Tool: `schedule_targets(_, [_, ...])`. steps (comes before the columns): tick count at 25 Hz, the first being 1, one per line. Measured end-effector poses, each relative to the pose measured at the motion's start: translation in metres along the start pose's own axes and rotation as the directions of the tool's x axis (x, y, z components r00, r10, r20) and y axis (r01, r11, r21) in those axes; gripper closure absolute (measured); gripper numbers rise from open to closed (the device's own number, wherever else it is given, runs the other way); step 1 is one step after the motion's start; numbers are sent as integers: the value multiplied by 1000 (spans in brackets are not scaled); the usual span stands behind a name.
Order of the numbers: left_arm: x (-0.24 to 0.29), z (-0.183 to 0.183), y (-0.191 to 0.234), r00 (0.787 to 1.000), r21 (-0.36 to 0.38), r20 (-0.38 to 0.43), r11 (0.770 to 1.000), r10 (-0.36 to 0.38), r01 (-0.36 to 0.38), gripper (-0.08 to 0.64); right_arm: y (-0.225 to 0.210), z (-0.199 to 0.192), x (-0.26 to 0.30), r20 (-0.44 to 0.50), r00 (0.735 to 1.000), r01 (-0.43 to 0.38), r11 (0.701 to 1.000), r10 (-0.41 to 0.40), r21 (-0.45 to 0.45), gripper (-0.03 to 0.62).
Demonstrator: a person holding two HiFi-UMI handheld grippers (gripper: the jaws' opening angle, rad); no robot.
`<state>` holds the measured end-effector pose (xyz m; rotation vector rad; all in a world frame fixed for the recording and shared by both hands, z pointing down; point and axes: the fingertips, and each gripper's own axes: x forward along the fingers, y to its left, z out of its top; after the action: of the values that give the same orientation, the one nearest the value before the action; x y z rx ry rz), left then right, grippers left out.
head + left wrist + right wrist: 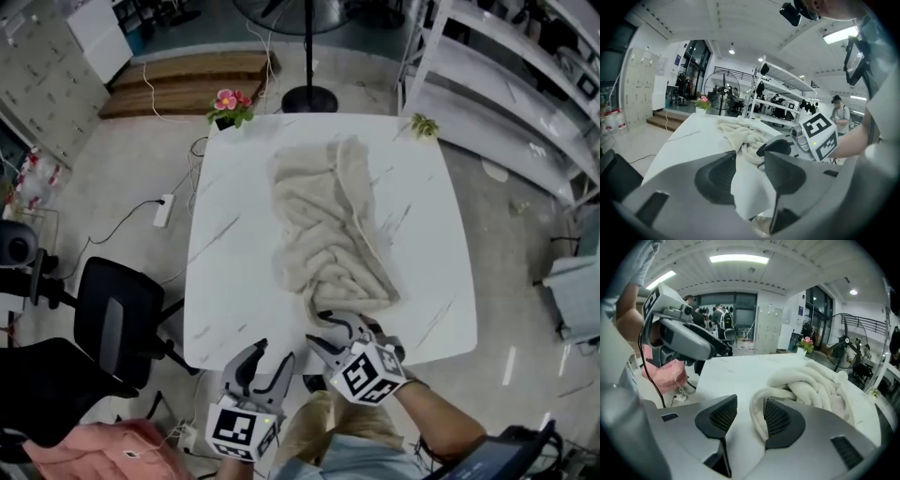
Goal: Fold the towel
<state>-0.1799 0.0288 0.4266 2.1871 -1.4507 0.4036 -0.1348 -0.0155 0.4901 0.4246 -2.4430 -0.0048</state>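
Note:
A crumpled beige towel (328, 225) lies bunched in a long heap across the middle of the white marble table (234, 234). My right gripper (323, 330) sits at the towel's near end by the table's front edge. In the right gripper view its jaws (750, 411) stand open with a rolled towel fold (811, 385) between them, resting against the right pad only. My left gripper (272, 354) hovers just off the front edge, left of the right one. Its jaws (749, 159) are open and empty, pointing toward the towel (740, 133).
A pot of pink flowers (230, 105) and a small green plant (424, 125) stand on the table's far corners. A fan base (309, 97) is beyond the table, a black office chair (117, 319) at the left, and white shelving (506, 75) at the right.

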Motion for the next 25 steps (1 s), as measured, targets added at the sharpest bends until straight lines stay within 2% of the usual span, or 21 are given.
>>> schedule_targets(2, [-6,-11,10,999,-28,-34,999,32,-33,367,-1,-11,13,-27,1000,9,1000,-9,-6,402])
schedule_targets(4, [-12,-20,17,998,-52,-36,997,56,-58,367,-3,-19,23,-42,999,10,1000,-9,9,402])
schedule_targets(9, [-22,-31,28,996,-57,28,995,80,-78,370,-12,-22,29,-53,998,28,998,-25,48,407])
schedule_targets(10, [-24,-31,28,996,-58,36,995,82,-80,370,-15,-23,30,-56,998,42,998,-39,53,453])
schedule_targets(12, [-29,-31,26,996,-50,48,996,80,-77,370,-19,-26,30,-68,996,68,996,-64,53,489])
schedule_targets(13, [-31,-29,24,996,-44,53,996,78,-76,370,-20,-26,29,-73,995,77,996,-73,47,557])
schedule_targets(16, [-36,-24,20,995,-34,62,997,74,-72,371,-12,-13,16,-46,996,77,997,-76,24,566])
schedule_targets(20, [-39,-26,13,995,-45,69,997,66,-63,371,15,7,-16,29,999,47,998,-46,-50,566])
schedule_targets(25, [-34,-31,-5,996,-48,78,998,38,-34,371,54,4,-59,73,997,5,991,5,-134,566])
